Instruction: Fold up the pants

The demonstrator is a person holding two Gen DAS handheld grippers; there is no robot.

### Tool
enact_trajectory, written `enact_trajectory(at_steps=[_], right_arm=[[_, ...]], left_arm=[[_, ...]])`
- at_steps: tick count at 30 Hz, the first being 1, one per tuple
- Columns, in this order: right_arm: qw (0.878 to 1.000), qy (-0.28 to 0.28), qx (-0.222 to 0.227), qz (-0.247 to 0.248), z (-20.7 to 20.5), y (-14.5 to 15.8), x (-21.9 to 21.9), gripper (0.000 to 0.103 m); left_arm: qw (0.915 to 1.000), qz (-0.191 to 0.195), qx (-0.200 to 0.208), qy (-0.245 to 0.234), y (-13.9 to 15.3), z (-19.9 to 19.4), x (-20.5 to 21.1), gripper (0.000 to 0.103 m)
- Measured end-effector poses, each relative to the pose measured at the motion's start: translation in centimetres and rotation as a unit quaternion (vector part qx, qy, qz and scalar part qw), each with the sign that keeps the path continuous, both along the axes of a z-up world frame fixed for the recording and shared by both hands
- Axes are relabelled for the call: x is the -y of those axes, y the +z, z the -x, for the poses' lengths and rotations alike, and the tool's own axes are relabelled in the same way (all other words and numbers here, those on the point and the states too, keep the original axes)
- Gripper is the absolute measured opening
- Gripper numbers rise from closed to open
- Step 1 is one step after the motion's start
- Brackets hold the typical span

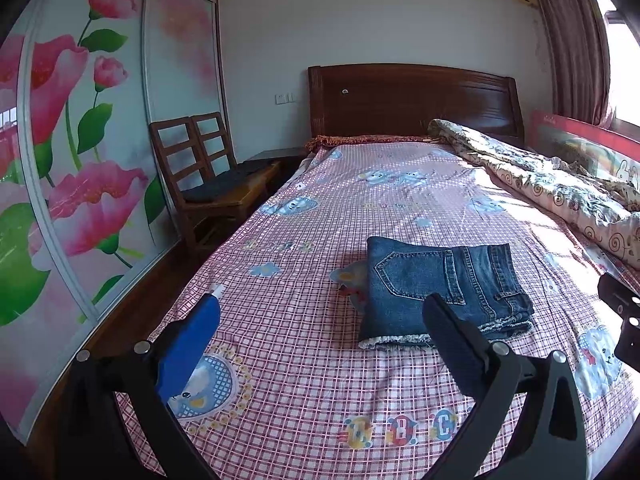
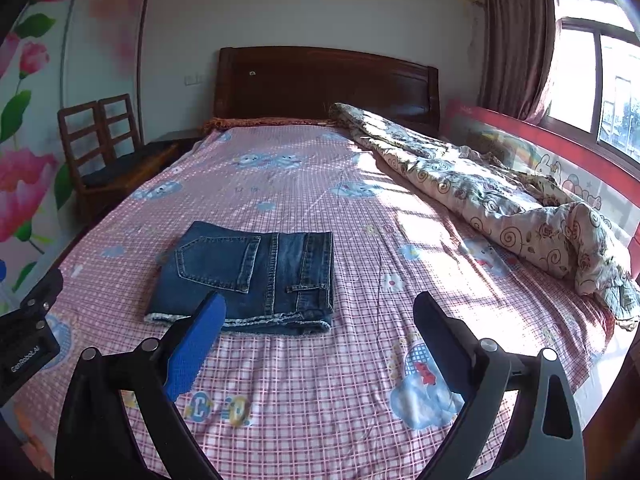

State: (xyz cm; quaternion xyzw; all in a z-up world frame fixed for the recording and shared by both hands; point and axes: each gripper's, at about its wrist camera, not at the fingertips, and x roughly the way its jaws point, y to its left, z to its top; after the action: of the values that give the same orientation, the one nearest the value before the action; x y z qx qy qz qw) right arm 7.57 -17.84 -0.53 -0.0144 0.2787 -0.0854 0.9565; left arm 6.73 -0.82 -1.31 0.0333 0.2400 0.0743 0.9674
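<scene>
- Bed fills both views, covered in a pink checked sheet with cartoon bears and letters; dark wooden headboard at 12 o'clock.
- Wardrobe with sliding doors printed in pink flowers, along the 9 o'clock side of the left wrist view.
- Rumpled floral quilt heaped along the bed's edge from 1 to 3 o'clock, partly in sunlight; red-framed bed rail just behind it.
- Window with brown curtain at 2 o'clock in the right wrist view.
- Two wooden chairs beside the bed at 10 o'clock, dark cushion on the seat.
- Denim pants lying folded into a compact rectangle on the sheet near mid-bed, back pocket up, frayed hems toward the cameras; at about 4 o'clock of centre in the left wrist view, 9 o'clock of centre in the right wrist view.
- Left gripper held above the sheet, fingers spread wide, nothing between them; right-hand finger overlapping the pants' near edge in view, contact not determinable.
- Right gripper likewise spread wide and empty, above the sheet just short of the pants.
</scene>
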Motion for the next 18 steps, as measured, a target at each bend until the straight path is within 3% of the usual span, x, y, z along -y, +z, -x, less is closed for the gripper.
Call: enact_trajectory(at_steps=[18], right_arm=[[1.0, 0.002, -0.006, -0.017, -0.03, -0.22, 0.21, 0.094]], left_arm=[[1.0, -0.002, -0.009, -0.002, -0.47, -0.29, 0.2, 0.101]])
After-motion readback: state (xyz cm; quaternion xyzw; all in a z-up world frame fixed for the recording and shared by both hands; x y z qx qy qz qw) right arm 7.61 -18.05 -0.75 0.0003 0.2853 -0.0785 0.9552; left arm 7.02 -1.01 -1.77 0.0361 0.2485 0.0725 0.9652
